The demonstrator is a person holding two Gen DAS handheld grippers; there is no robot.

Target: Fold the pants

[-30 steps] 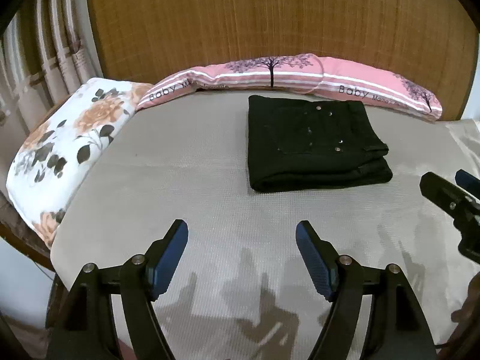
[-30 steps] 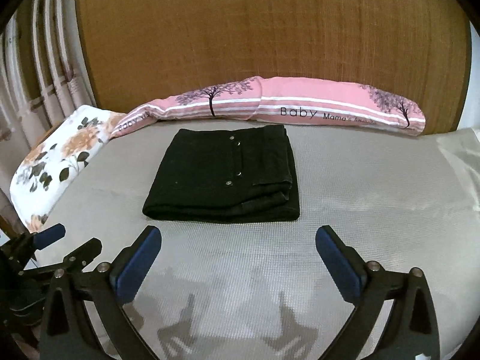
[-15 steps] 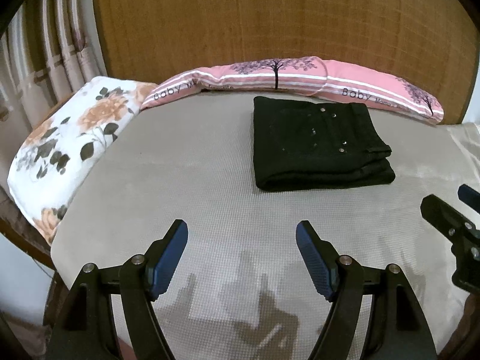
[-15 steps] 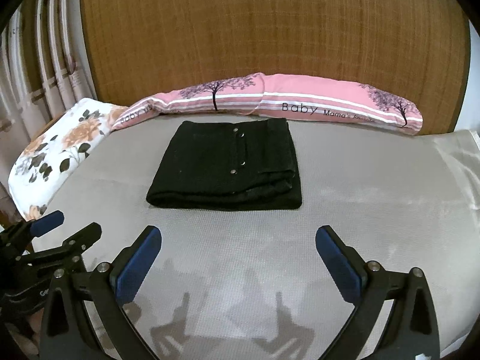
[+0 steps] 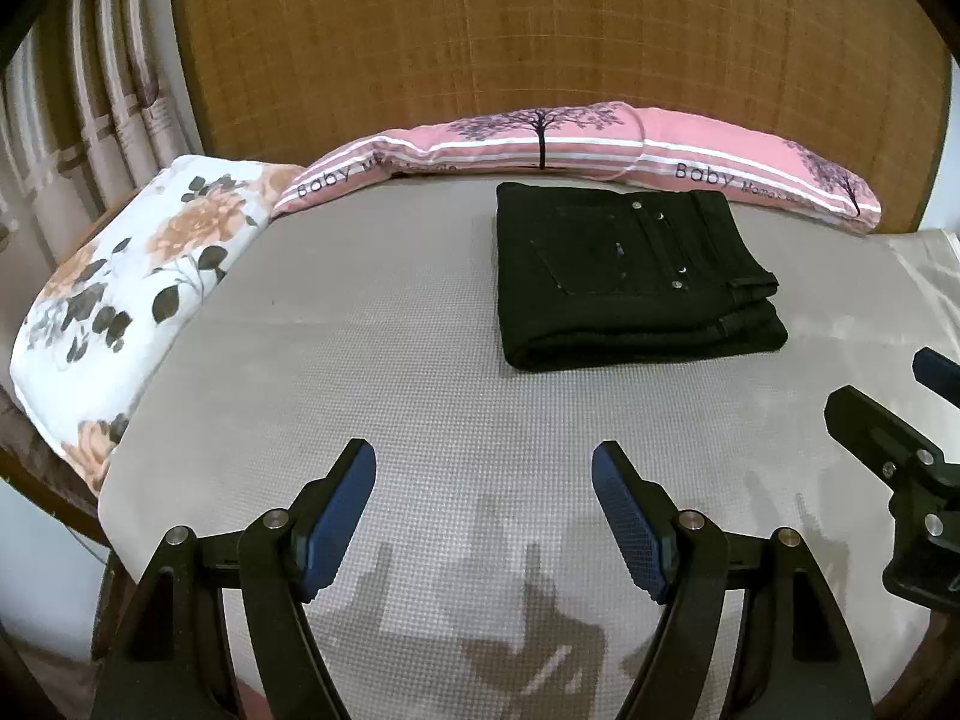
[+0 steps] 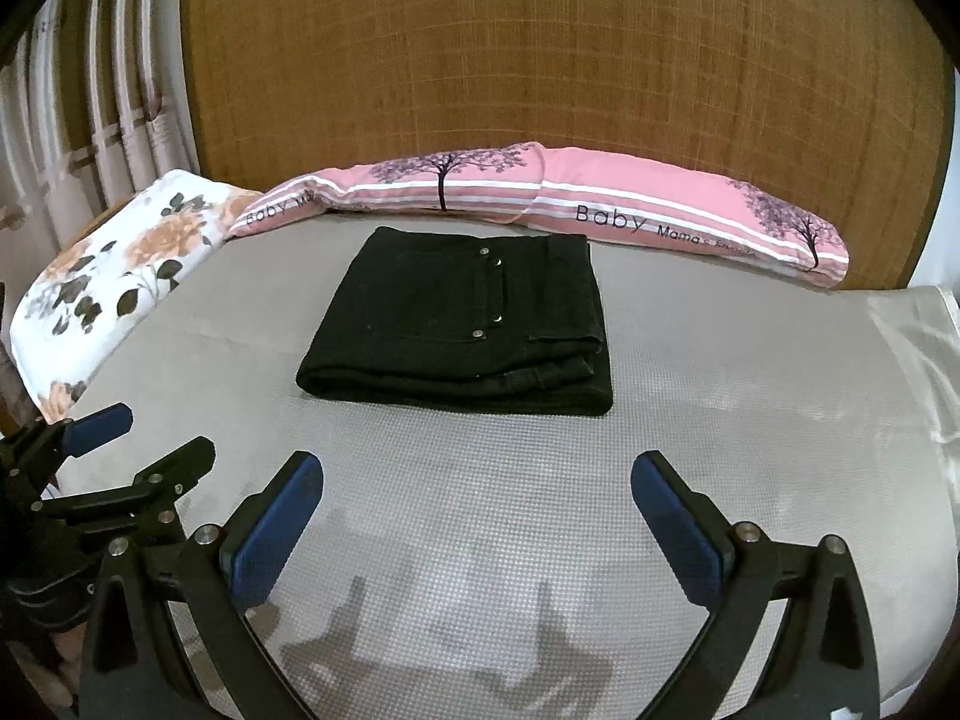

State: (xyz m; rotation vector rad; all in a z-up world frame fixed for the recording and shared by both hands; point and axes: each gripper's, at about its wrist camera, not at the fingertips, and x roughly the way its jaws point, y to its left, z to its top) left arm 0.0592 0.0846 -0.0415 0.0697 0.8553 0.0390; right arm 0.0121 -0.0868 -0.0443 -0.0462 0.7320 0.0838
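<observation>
Black pants [image 5: 624,276] lie folded into a compact rectangle on the grey bed surface [image 5: 372,384], also in the right wrist view [image 6: 462,330]. My left gripper [image 5: 483,468] is open and empty, held above the bed well short of the pants. My right gripper [image 6: 477,480] is open and empty, also back from the pants. The right gripper shows at the right edge of the left wrist view [image 5: 888,420]; the left gripper shows at the left edge of the right wrist view [image 6: 114,450].
A long pink pillow [image 6: 600,204] lies along the far side against a woven brown headboard [image 6: 540,60]. A white floral pillow [image 5: 126,276] lies at the left edge. Curtains [image 5: 90,102] hang at far left. The bed's front edge is near both grippers.
Both grippers have drawn back and risen a little from the folded pants, so the pants look farther away. The pants have not moved.
</observation>
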